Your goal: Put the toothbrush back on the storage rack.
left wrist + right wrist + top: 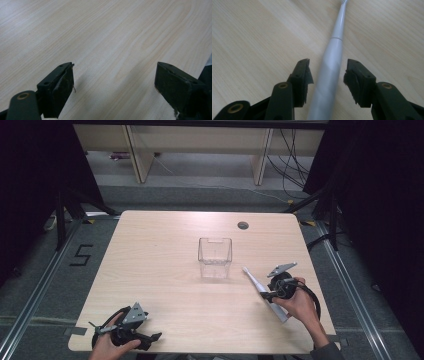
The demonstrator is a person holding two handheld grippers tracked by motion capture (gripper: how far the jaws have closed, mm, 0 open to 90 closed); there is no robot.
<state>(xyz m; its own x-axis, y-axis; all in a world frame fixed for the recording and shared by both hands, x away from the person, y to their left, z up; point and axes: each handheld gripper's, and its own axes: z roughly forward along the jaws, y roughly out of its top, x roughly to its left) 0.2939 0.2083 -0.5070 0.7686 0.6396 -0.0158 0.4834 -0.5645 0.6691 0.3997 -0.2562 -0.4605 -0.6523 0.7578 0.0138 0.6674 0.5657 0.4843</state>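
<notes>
White toothbrush (329, 67) lies between right gripper (327, 75) jaws, not pinched yet. Squeeze thick handle gently, keep centred. Left gripper (113, 85) open, holding nothing.

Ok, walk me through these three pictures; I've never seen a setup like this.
No robot here: a person holds a hand gripper with two black fingers in each hand. The high view looks down on a wooden table. On it stand a clear box and a white toothbrush. The left gripper rests near the table's near edge; its own camera shows its fingers wide apart over bare wood. The right gripper is at the toothbrush. Its camera looks along its fingers, with the toothbrush handle between them. A small gap shows on each side, so it is straddled, not yet gripped.
</notes>
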